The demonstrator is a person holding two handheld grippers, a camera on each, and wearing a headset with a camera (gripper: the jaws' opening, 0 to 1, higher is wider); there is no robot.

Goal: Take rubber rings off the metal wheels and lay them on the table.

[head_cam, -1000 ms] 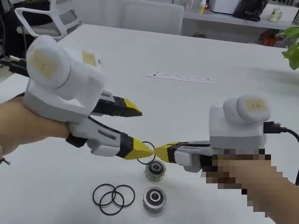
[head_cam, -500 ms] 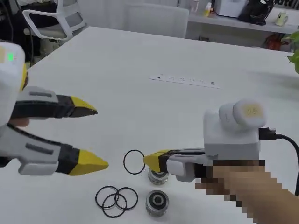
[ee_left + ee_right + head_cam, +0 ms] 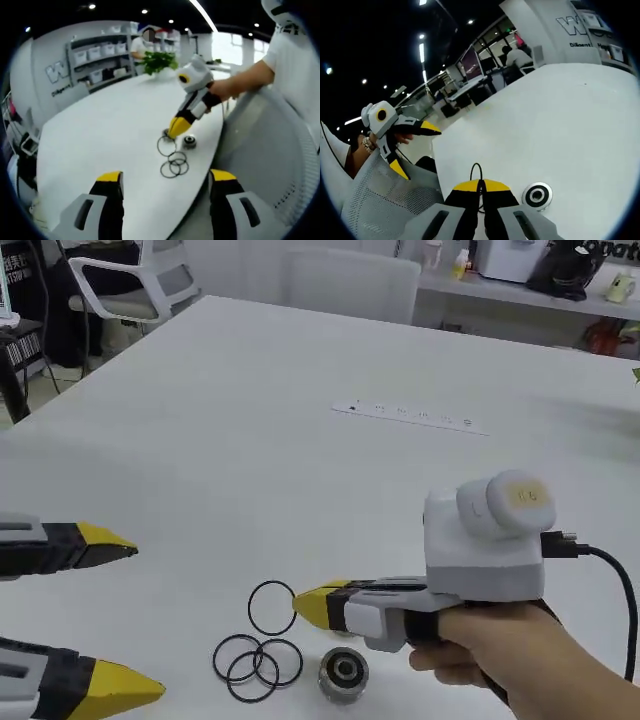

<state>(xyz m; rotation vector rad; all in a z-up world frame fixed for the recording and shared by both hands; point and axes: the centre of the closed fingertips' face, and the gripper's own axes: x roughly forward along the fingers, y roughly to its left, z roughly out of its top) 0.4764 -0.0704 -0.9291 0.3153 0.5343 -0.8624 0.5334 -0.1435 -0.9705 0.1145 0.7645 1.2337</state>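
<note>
the right tool (image 3: 300, 606) reaches in from the right over the white desk (image 3: 300, 420), gripped by a hand (image 3: 490, 655), its yellow-tipped jaws pressed together on a thin black rubber ring (image 3: 272, 607). the ring sticks out past the tips toward the left and shows as a full circle in the head view; in the right gripper view it rises as a thin loop straight out from between the closed tips. whether its lower edge touches the desk cannot be told. just in front of it, nearer the person, three more rubber rings (image 3: 257, 662) lie flat on the desk, overlapping one another in a small cluster. a metal wheel (image 3: 344, 672) stands just beside that cluster on its right, below the right tool's jaws, with a dark centre and a shiny rim. the left tool (image 3: 125, 615) is held well apart at the left edge of the head view, its jaws spread wide with nothing between them; the left gripper view looks along them across the desk to the rings, the wheel and the right tool.
</note>
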